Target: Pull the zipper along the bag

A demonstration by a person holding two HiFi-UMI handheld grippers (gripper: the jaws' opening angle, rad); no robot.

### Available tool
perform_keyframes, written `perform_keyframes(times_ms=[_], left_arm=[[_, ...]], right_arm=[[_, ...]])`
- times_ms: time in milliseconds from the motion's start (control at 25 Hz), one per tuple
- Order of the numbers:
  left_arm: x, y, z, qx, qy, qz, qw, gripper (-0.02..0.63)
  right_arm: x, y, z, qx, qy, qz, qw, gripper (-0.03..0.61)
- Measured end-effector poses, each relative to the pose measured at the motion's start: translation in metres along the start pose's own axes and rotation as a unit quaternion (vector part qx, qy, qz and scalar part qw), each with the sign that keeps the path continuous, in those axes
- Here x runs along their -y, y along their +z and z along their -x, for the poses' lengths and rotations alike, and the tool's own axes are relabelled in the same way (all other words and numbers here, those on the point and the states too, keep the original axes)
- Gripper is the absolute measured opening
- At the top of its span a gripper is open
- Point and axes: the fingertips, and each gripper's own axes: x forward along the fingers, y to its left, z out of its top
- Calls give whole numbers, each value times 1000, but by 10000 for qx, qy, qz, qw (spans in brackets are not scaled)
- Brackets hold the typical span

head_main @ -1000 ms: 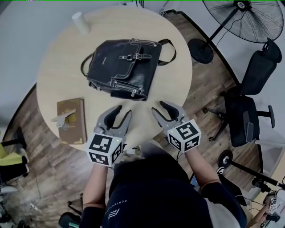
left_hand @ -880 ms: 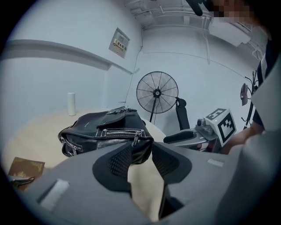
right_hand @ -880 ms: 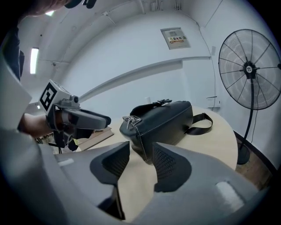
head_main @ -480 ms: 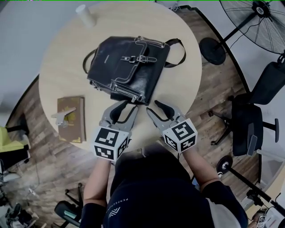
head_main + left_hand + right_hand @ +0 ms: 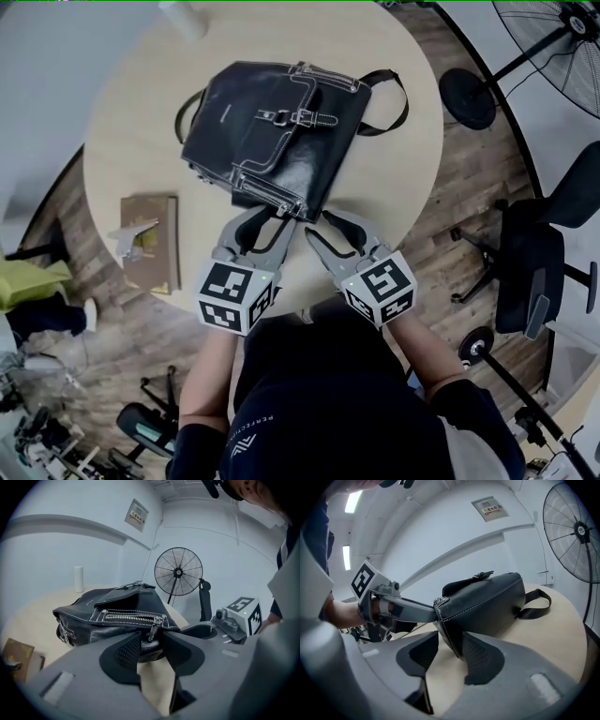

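Observation:
A black leather bag (image 5: 272, 127) lies on the round wooden table (image 5: 122, 112). Its front pocket zipper (image 5: 129, 617) runs along the near edge, and the metal pull (image 5: 154, 629) hangs at the right end. My left gripper (image 5: 150, 651) is open, with the pull dangling just in front of the gap between its jaws. In the head view the left gripper (image 5: 261, 225) and right gripper (image 5: 328, 230) both sit at the bag's near edge. My right gripper (image 5: 450, 644) is open, its jaws standing either side of the bag's near corner (image 5: 447, 620) without closing on it.
A brown book (image 5: 150, 242) with a metal clip on it lies at the table's left edge. A white cylinder (image 5: 183, 14) stands at the far side. A standing fan (image 5: 553, 37) and a black office chair (image 5: 544, 262) are on the floor to the right.
Both grippers have moved forward across the table to the bag's near edge. The bag now lies between their jaws, and the two grippers are closer together.

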Motion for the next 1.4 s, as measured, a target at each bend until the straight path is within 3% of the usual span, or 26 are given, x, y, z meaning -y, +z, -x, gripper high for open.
perform_keyframes(times_ms=[200,400,440,800,1080,1400], left_arm=[[1,2,-2,-177,-112,-160,9997,154],[1,2,-1,-336,-215,-532,9978,97],[0,2,-1,-360,-229,-593,9973,72],[2,1,-1,-434,-842,-981,9907,58],[5,2,4,-483,-1208,-1066,9858,46],[9,1,11,-572,-1370,-1016,9837,40]], right_arm=[[0,0,0,-66,-48,84,9999,156],[-3,0,0,-115,-164,90,9998,155],[-3,1,0,-120,-211,107,9996,155],[5,1,-3,-155,-904,8,9958,155],[4,2,0,-90,-1355,-124,9907,155],[-1,4,7,37,-1528,-152,9881,155]])
